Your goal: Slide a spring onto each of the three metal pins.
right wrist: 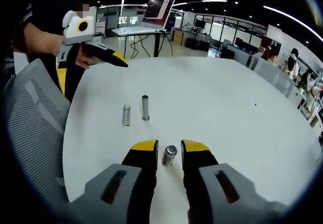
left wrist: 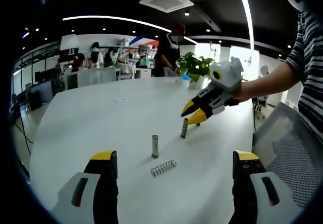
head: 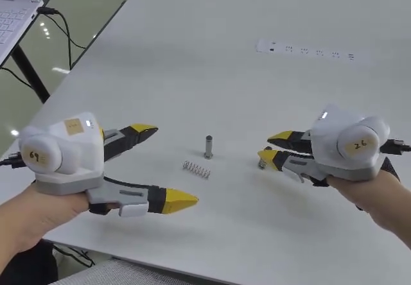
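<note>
Left tongs (head: pixel 164 164) spread wide, holding nothing, by the near edge of the worktop (head: pixel 192 54). Right tongs (head: pixel 272 147) narrowed to a small gap astride the sprung pin (right wrist: pixel 169 155), apparently not pinching it. Bare pin (head: pixel 209 147) stands upright toward the near edge, about midway along it, with the loose spring (head: pixel 196 169) lying flat just beside it. Judgement: 1 of 3 pins done, bare pin next, so still early in the task.

A white desk (head: pixel 192 54) carries a power strip (head: pixel 313 52) near its far edge; a laptop (head: pixel 14 9) sits past its left edge; light strips (left wrist: pixel 245 9) glow overhead.
</note>
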A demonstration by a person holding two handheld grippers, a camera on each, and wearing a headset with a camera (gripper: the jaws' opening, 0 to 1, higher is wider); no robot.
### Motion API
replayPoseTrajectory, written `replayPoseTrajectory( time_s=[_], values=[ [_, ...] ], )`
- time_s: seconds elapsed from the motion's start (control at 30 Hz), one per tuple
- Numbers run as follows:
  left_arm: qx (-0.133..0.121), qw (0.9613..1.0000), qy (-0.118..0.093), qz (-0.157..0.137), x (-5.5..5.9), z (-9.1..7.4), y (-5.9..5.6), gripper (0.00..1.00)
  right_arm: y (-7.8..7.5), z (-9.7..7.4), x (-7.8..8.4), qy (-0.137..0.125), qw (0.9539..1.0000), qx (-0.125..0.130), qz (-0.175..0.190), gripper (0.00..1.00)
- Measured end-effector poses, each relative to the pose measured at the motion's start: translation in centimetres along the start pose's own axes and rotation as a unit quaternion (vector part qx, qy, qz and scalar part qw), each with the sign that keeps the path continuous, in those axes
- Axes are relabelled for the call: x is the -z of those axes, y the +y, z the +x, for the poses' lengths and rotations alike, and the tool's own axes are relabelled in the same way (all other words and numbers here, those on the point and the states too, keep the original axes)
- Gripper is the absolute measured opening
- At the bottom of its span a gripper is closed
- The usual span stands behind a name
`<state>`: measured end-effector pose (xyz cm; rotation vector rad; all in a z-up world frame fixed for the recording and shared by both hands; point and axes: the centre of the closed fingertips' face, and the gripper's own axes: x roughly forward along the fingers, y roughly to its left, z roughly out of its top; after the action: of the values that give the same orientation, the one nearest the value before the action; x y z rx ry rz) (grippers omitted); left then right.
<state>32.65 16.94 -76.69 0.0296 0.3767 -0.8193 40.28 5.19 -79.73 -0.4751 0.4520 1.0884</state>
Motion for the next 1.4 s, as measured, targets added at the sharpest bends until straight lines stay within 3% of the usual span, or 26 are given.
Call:
replayPoseTrajectory(
  time_s=[0.17,0.37,0.77,1.0,1.2,1.4],
  values=[
    [0.000,1.0000,-0.002,0.002,-0.2,0.0,0.1,0.95,0.1,-1.2,-0.4,-0.029,0.9982,0.000,0.053,0.23],
    [0.002,1.0000,-0.001,0.004,-0.1,0.2,0.1,0.95,-0.2,-2.3,-0.5,-0.041,0.9970,0.007,0.066,0.24],
    [0.004,1.0000,0.000,0.003,-0.1,0.2,0.0,0.95,1.4,-4.9,-1.4,-0.074,0.9933,0.010,0.088,0.25],
    [0.001,1.0000,0.000,0.002,0.0,-0.1,0.1,0.95,2.7,-5.5,-0.5,-0.071,0.9916,-0.001,0.108,0.24],
    [0.000,1.0000,-0.002,0.000,-0.1,-0.3,0.1,0.95,4.0,-5.0,0.8,-0.056,0.9919,-0.016,0.113,0.23],
    [-0.002,1.0000,-0.002,0.001,-0.2,-0.5,0.1,0.94,4.9,-3.9,0.2,-0.052,0.9923,-0.030,0.108,0.23]
  ],
)
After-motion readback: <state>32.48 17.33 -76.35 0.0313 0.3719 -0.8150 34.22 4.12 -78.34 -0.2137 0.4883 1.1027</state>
